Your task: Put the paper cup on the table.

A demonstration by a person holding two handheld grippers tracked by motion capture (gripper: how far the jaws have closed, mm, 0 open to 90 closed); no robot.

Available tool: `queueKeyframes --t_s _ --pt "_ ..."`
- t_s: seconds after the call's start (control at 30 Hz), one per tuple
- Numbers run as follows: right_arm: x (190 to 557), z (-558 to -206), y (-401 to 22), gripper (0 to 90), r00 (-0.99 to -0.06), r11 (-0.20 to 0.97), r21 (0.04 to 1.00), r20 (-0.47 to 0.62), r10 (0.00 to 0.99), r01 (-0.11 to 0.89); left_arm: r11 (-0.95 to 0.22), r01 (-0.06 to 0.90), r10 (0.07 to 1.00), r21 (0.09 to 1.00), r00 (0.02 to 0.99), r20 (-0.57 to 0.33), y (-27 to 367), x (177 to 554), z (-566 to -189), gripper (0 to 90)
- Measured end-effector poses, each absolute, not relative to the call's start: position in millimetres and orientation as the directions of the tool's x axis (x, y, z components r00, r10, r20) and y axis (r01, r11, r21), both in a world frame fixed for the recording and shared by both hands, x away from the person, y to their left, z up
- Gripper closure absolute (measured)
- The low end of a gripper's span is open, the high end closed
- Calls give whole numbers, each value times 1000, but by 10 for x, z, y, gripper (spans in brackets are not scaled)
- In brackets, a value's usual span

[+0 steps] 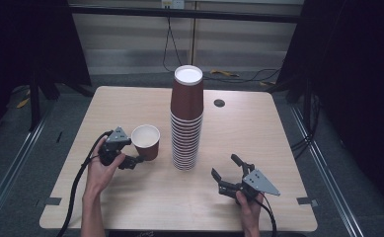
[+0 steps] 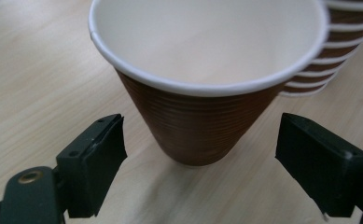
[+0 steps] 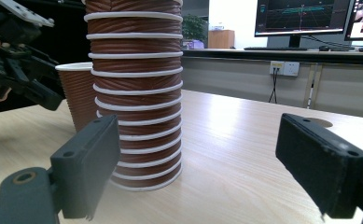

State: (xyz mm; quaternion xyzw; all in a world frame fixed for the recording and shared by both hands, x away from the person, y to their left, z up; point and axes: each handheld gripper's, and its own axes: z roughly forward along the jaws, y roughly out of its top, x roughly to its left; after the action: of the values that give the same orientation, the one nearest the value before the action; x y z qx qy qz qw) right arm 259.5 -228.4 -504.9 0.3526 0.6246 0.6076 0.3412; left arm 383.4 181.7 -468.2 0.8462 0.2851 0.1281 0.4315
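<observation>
One paper cup (image 1: 145,141) stands upright on the table (image 1: 130,197), just left of the cup stack (image 1: 186,123). Left gripper (image 1: 139,159) and right gripper (image 1: 226,172) are both released. Light, thin-walled and crushable: grip gently at mid-wall.

We see the right gripper (image 3: 198,172) with jaws spread wide, nothing between them. The cup stack (image 3: 135,93) stands on the table (image 3: 244,149), single cup (image 3: 79,93) just behind it.
</observation>
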Motion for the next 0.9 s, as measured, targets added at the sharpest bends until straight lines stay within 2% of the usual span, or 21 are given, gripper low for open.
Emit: queueKeyframes --t_s 0.13,0.2,0.3,0.37,0.4,0.47,0.6,0.73,0.8,0.9 --pt "2593 -5049 -2284 135 -518 13 1000 1 855 24 -411 368 610 834 791 -48 1846 3749 -4702 157" --pt "2593 -5049 -2284 135 -518 13 1000 1 855 25 -389 342 626 856 779 -27 1862 3660 -4695 158" --pt "2593 -5049 -2284 135 -518 14 1000 1 855 24 -316 316 642 895 766 -43 1882 3574 -4679 154" --pt "2593 -5049 -2284 135 -518 13 1000 1 855 25 -311 302 644 901 765 -34 1880 3540 -4668 157" --pt "2594 -5049 -2285 135 -518 13 1000 2 855 25 -309 265 646 914 763 -3 1863 3477 -4659 155" --pt "2593 -5049 -2285 135 -519 14 1000 -1 855 22 -289 253 643 923 766 -9 1845 3441 -4659 156" --pt "2593 -5049 -2285 134 -519 14 1000 0 855 22 -280 262 642 924 766 -22 1800 3390 -4680 156" --pt "2592 -5049 -2284 135 -519 14 1000 0 855 22 -231 300 687 925 724 -63 1796 3307 -4773 156" --pt "2594 -5049 -2286 135 -521 13 1000 0 854 22 -180 273 690 945 720 -77 1780 3230 -4844 157" --pt "2594 -5049 -2286 135 -521 14 1000 -1 854 22 -177 238 690 955 722 -52 1744 3173 -4888 157"
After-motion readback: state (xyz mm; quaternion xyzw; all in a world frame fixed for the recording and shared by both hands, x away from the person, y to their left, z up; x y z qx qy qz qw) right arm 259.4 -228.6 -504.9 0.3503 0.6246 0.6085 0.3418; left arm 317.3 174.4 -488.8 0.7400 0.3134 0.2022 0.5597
